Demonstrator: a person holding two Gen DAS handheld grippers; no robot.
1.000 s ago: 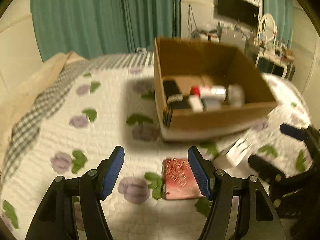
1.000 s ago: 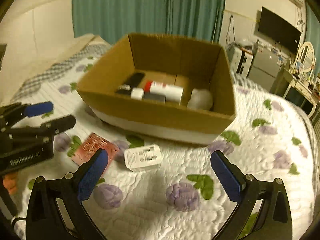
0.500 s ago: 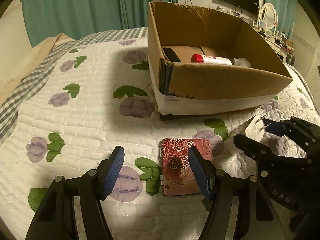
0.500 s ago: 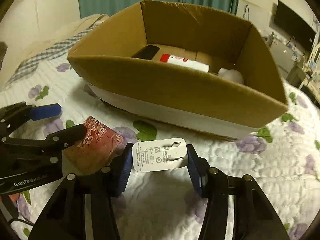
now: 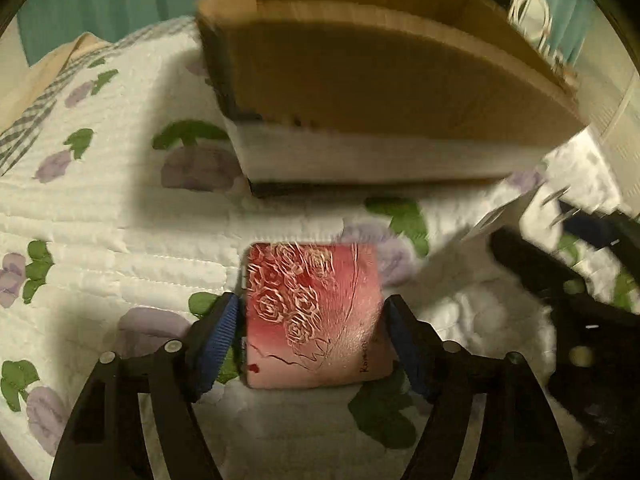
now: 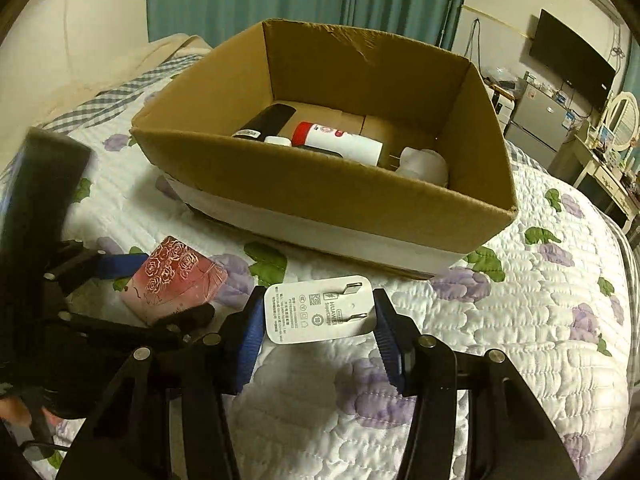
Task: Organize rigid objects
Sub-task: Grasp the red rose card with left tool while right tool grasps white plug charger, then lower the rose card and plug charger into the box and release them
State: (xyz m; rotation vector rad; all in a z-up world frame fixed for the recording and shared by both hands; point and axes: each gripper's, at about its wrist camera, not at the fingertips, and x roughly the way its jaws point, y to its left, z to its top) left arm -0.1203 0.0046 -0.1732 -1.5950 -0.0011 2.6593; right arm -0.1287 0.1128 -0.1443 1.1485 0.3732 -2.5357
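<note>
We see a pink rose-embossed case flat on the bed before the open cardboard box. Just beside it, a white charger sits prongs-up, perhaps slightly raised. The box holds a red-capped white bottle.

The cardboard box stands close behind both grippers on the bed, its near wall blocking any straight push forward, though its open top is free from above. The left gripper and right gripper crowd each other side by side. Bare quilt to the right of the white charger lies open.
</note>
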